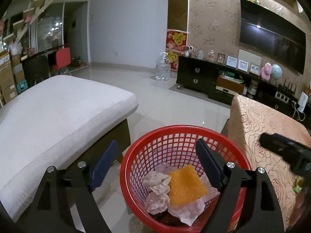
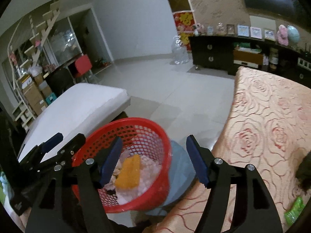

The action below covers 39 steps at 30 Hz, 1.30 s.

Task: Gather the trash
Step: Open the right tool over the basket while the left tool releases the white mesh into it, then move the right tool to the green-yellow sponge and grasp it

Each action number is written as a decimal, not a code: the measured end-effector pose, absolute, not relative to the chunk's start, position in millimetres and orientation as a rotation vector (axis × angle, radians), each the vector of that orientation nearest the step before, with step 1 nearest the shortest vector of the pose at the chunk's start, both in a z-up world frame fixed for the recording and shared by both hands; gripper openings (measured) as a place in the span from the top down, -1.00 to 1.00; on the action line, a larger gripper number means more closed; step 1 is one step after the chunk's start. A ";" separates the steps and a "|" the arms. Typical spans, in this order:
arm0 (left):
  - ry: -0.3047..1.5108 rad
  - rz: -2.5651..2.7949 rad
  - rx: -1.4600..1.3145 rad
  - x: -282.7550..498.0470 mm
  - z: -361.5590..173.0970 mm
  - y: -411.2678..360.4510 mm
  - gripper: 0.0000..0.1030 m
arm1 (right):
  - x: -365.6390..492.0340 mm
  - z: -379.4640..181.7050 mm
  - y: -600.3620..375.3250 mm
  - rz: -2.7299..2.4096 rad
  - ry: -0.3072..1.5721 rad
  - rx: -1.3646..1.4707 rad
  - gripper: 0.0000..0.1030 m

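A red mesh basket [image 1: 182, 136] stands on the tiled floor [image 1: 165, 104], between the white cushion [image 1: 58, 116] and the tabletop [image 1: 262, 136] draped in a rose-patterned cloth. Inside the basket lies the collected trash: an orange bubble-textured sheet [image 1: 185, 187] resting flat on top, its long axis running from the basket's near left toward its far right in the right wrist view [image 2: 129, 172], with crumpled pinkish paper [image 1: 157, 182] touching it on the cushion side and a pale paper sheet [image 1: 186, 211] beneath its near edge. Something dark sits at the bottom of the basket; what it is cannot be told.

The left gripper [image 1: 155, 167] hangs above the basket, jaws spread wide and holding nothing, one finger over the basket's inside, the other out over the gap toward the cushion. The right gripper [image 2: 155, 163] is likewise spread apart and empty, over the basket's rim on the tabletop side. A bluish sheet [image 2: 180, 167], blurred, shows just beside the basket toward the tabletop.

On the tabletop, away from the basket, lies a small green wrapper [image 2: 293, 210], also seen in the left wrist view [image 1: 297, 188].
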<state>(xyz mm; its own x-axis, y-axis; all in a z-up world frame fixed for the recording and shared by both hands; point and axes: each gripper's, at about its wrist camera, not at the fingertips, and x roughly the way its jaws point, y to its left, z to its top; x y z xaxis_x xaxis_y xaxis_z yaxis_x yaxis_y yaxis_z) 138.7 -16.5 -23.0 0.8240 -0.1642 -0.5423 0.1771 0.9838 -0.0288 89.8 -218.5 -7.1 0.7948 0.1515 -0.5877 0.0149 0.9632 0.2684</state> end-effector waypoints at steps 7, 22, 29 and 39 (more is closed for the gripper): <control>0.543 -0.198 0.024 132.6 -22.1 -19.8 -0.55 | 52.4 0.7 -251.5 -0.013 0.596 0.266 -0.29; 0.500 -0.271 0.071 113.0 -19.7 -45.1 -0.61 | -64.1 -30.9 -322.9 -0.253 0.634 0.198 -0.42; 0.504 -0.297 0.086 107.6 -21.5 -57.1 -0.61 | -119.4 -43.3 -373.6 -0.422 0.640 0.201 -0.50; 0.501 -0.318 0.132 100.0 -25.1 -75.2 -0.61 | -143.1 -79.5 -418.2 -0.545 0.696 0.301 -0.50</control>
